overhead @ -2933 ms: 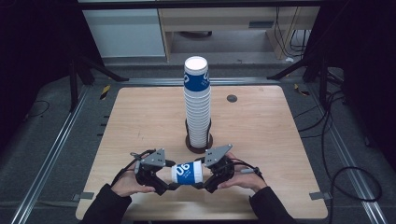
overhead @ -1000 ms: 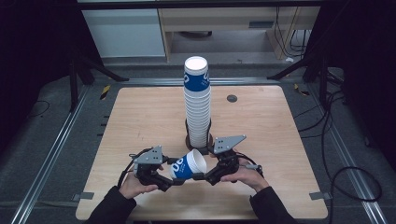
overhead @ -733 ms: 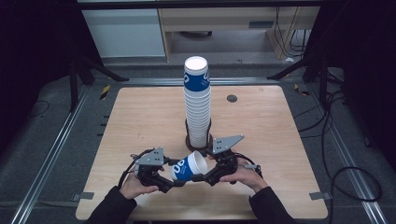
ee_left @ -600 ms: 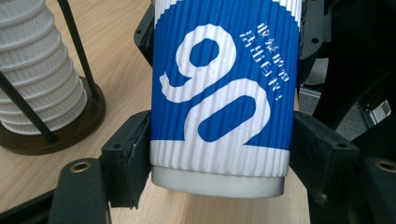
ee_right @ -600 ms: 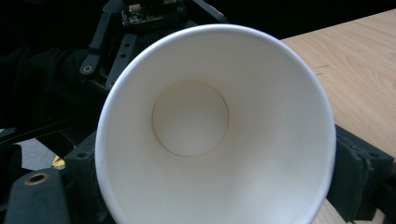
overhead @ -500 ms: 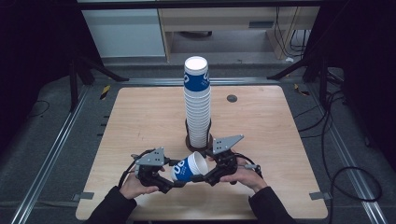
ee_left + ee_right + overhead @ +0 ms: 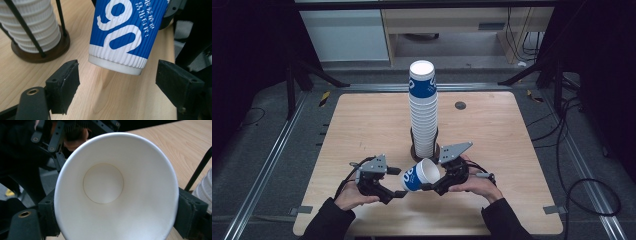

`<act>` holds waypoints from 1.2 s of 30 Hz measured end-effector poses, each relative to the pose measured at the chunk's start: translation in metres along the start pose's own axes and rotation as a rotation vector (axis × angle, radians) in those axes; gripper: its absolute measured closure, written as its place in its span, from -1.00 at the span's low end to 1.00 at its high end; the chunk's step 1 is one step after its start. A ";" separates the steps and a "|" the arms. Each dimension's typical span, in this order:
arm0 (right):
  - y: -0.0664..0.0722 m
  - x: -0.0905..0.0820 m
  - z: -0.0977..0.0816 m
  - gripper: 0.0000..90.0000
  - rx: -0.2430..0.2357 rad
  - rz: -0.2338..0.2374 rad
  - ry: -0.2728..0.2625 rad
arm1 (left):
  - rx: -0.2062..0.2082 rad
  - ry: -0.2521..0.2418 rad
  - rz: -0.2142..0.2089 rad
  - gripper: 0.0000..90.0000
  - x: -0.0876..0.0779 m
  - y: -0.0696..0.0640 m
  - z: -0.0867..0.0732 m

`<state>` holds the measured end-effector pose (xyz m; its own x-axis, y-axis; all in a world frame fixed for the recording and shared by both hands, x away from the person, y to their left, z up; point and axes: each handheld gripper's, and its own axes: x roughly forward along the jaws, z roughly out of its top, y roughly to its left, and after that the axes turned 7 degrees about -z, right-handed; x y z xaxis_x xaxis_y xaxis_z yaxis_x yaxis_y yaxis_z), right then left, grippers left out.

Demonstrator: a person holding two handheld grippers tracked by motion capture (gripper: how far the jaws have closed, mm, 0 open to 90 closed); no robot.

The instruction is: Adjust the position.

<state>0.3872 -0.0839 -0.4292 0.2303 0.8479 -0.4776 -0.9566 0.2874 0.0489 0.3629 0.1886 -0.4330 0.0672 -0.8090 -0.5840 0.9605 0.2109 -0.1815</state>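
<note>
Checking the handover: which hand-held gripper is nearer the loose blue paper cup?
Right. The right hand-held gripper clamps the blue paper cup near its rim; the left hand-held gripper stands open around its base, not touching.

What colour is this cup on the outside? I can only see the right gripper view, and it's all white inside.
Observer: The cup is blue outside, with big white numbers and a white ribbed band at its base.
Operator: Is the other gripper squeezing it too?
Observer: No. The left gripper is open; its pads stand on either side of the cup's base, with a gap on each side.
Operator: How tall is the pile of cups?
Observer: Tall. In the high view the stack rises upright from a round holder behind the held cup, with a blue cup on top.
</note>
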 end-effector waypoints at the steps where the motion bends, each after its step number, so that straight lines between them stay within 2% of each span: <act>1: 0.000 0.000 0.000 -0.66 0.000 0.000 0.000 | 0.000 0.021 0.000 -0.59 0.002 0.000 0.000; 4: 0.004 0.008 0.001 -0.66 -0.035 -0.009 0.051 | 0.012 0.071 0.001 -0.59 0.010 -0.001 -0.001; 11: 0.013 0.023 0.003 -0.66 -0.071 0.039 0.107 | 0.047 0.152 -0.020 -0.56 0.024 -0.005 -0.002; 15: 0.015 0.027 0.003 -0.67 -0.075 0.052 0.118 | 0.058 0.160 -0.029 -0.43 0.028 -0.007 -0.003; 18: 0.016 0.028 0.003 -0.67 -0.078 0.062 0.119 | 0.063 0.168 -0.033 -0.40 0.028 -0.007 -0.003; 23: 0.015 0.027 0.004 -0.68 -0.065 0.067 0.109 | 0.066 0.144 -0.035 -0.39 0.026 -0.007 -0.003; 26: 0.015 0.025 0.004 -0.72 -0.065 0.056 0.081 | 0.058 0.118 -0.023 -0.38 0.023 -0.007 -0.003; 28: 0.014 0.024 0.005 -0.77 -0.069 0.035 0.059 | 0.050 0.106 -0.025 -0.38 0.021 -0.005 -0.003; 30: 0.012 0.021 0.006 -0.80 -0.051 0.029 0.036 | 0.040 0.096 -0.026 -0.38 0.019 -0.003 -0.004; 36: 0.004 0.004 0.007 -0.82 -0.004 -0.020 -0.064 | 0.000 0.000 0.017 -0.38 0.006 0.003 -0.005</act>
<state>0.3859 -0.0766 -0.4243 0.2603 0.8688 -0.4212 -0.9522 0.3031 0.0367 0.3650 0.1870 -0.4411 0.0831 -0.8053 -0.5871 0.9592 0.2243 -0.1719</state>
